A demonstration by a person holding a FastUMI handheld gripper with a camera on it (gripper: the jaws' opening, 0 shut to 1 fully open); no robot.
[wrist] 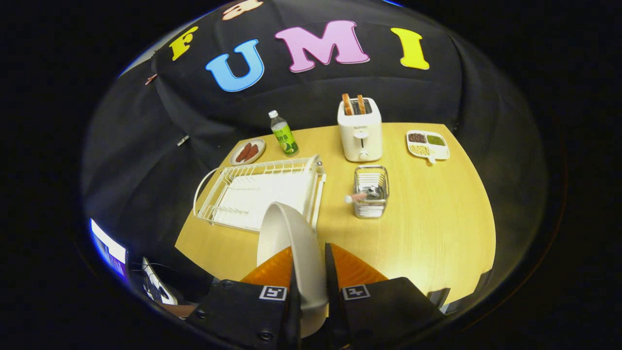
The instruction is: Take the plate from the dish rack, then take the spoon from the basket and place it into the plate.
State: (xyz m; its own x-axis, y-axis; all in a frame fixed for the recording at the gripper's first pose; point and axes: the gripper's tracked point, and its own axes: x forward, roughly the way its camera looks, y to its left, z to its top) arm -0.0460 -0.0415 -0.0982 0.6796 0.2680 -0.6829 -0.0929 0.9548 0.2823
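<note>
The gripper (311,272) has its 2 fingers closed on the rim of the plate (291,238), 1 finger pressing each face, so the jaws are pinching it. The plate is white, smooth and unmarked, held on edge and lifted above the table (437,233), its curved rim rising from between the fingers and leaning a little toward the dish rack (260,192). That rack, a white wire frame over a white drip tray, lies just beyond the plate and to its left, near the table's left edge, and its slots look bare. Beyond the fingers and slightly right stands the basket (371,191), a small wire-mesh holder, with the spoon (357,197) in it, its pale pinkish handle poking out over the basket's left side. Between the rack and the basket runs a strip of bare wood. Right of the basket and just ahead of the fingers, the tabletop is open out to its curved right edge. Farther back stands a white toaster (360,131) with 2 slices of toast in it, a green-labelled bottle (284,133) to its left, a small dish of reddish-brown food (248,151) at the far left corner, and a divided tray (427,144) of dark and green contents at the far right.
</note>
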